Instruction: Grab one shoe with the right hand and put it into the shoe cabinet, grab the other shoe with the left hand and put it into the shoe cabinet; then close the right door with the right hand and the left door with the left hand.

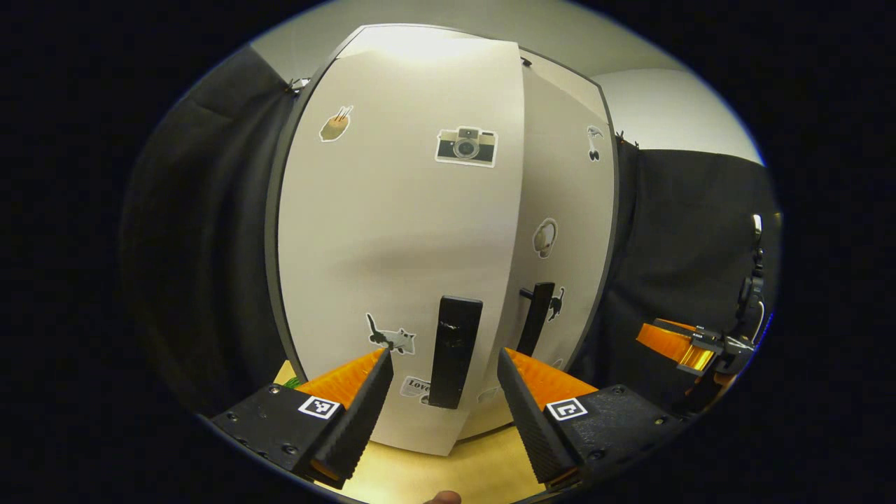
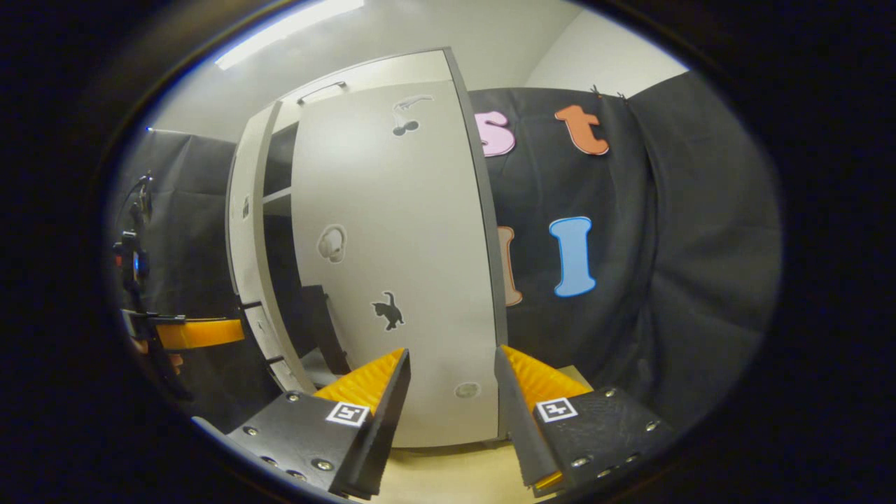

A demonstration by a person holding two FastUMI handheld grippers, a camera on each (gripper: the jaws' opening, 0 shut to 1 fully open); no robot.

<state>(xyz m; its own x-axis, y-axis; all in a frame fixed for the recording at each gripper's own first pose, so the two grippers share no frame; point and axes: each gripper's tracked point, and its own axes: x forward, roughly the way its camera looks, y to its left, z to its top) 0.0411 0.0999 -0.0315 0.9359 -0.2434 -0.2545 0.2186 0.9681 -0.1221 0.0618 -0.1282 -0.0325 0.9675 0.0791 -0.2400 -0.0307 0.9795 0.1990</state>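
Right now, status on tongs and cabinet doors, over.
Left tongs open, facing left door's handle. Right tongs open at right door. Both doors ajar.

We see little inside shoe cabinet (image 2: 280,210): dark interior mostly hidden behind right door (image 2: 399,266). Shoes hidden from us. Small sticker (image 1: 416,387) near left door (image 1: 399,231) bottom edge partly covered by handle (image 1: 453,351). Fingertip (image 1: 442,498) cut off at lower edge, left gripper view.

one shoe cabinet (image 1: 392,231), two doors, two black door handles, two grippers, several stickers on doors.
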